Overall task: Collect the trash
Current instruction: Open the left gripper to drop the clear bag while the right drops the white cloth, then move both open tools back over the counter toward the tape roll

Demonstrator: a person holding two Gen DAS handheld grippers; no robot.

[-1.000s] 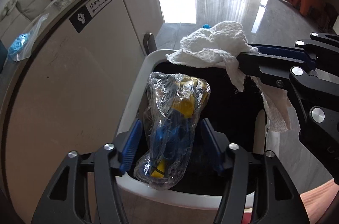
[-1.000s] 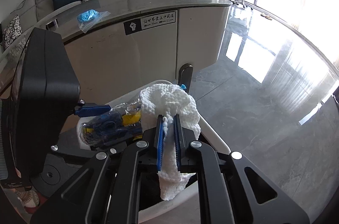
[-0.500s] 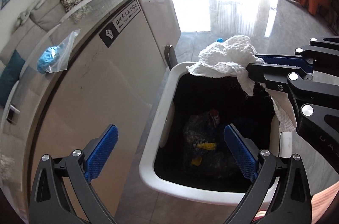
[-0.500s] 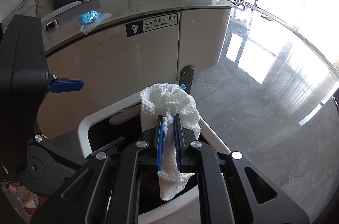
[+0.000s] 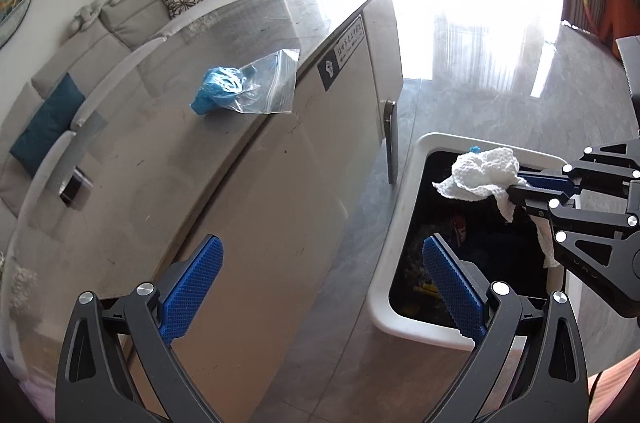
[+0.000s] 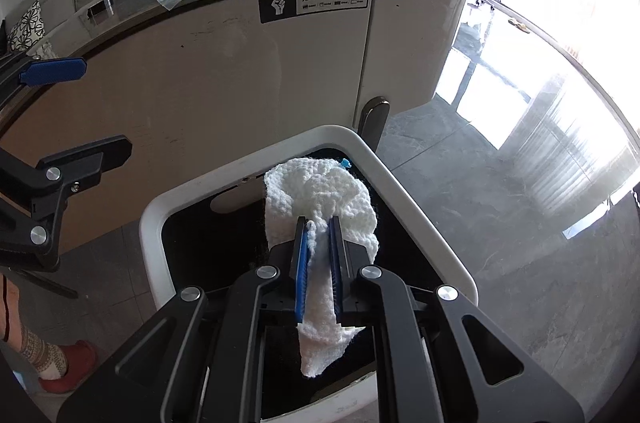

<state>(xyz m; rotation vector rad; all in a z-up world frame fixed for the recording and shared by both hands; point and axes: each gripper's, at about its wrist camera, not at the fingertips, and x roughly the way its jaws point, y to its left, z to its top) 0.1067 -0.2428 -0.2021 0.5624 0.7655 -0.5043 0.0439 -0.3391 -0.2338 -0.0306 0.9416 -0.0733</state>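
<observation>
— White knitted cloth [image 6: 320,199]: where is it?
— Clamped in the right gripper [image 6: 319,235], directly over the white-rimmed bin [image 6: 420,191], hanging lengthwise, probably clear of the rim.
— Left gripper [image 5: 320,287]?
— Spread wide, empty; the clear zip bag with a blue wad [image 5: 240,89] lies at the counter [image 5: 160,143] edge.

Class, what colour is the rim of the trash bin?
White rim, black inside; the right wrist view shows it best.
</observation>
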